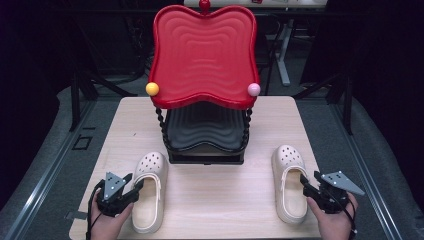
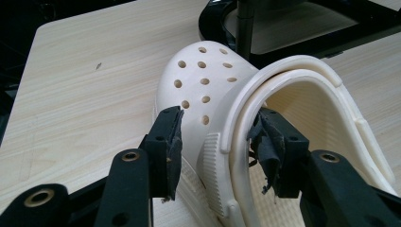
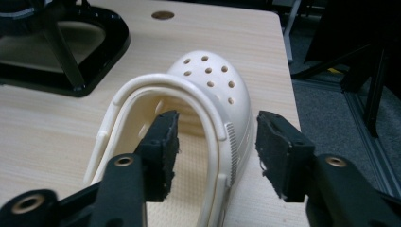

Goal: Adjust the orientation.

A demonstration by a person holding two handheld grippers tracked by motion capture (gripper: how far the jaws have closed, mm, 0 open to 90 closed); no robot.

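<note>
Two cream clogs lie on the wooden table (image 1: 215, 200), toes pointing away from me. The left clog (image 1: 150, 195) (image 2: 203, 80) has my left gripper (image 1: 134, 181) (image 2: 217, 127) at its heel end. The jaws stand wide astride its left side wall and strap, one pad outside and one inside the shoe. At the right clog (image 1: 290, 190) (image 3: 213, 75) my right gripper (image 1: 309, 179) (image 3: 215, 127) is open. Its jaws straddle the right side wall, with a clear gap at the outer pad. Both clogs rest flat on the table.
A two-tier stand rises at the table's middle back: a red wavy tray (image 1: 202, 55) on top and a black tray (image 1: 205, 130) below, on twisted black posts. A yellow ball (image 1: 152, 88) and a pink ball (image 1: 254, 89) cap its front corners. Bare wood lies between the clogs.
</note>
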